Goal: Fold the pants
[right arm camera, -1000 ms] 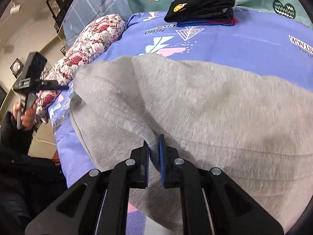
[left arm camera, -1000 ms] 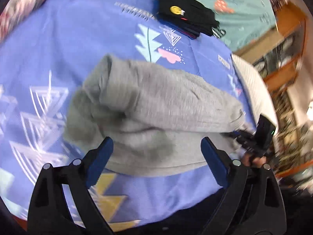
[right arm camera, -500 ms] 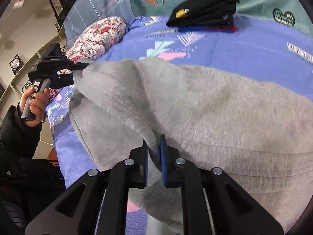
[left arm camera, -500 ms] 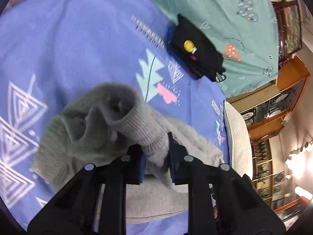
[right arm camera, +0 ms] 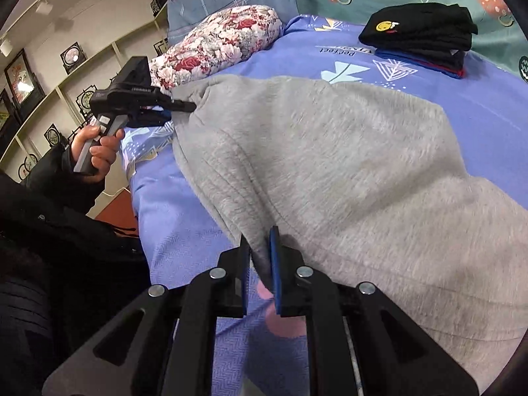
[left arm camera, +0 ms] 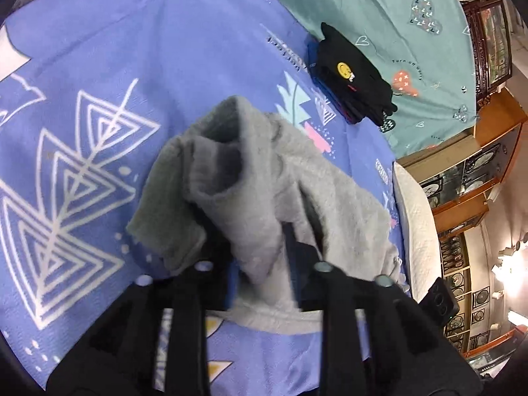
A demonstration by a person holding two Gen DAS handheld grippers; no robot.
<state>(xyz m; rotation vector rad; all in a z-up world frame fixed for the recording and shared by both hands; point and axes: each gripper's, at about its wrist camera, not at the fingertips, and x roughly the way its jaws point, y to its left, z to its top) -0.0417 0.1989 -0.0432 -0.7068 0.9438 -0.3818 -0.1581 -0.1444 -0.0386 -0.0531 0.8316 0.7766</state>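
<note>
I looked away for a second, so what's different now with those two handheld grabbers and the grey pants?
The left gripper, open and off the cloth a second ago, went to the grey pants, shut its fingers on one end and lifted it off the blue bedspread. The right gripper stayed clamped on the near edge. The black folded clothes have not moved.
</note>
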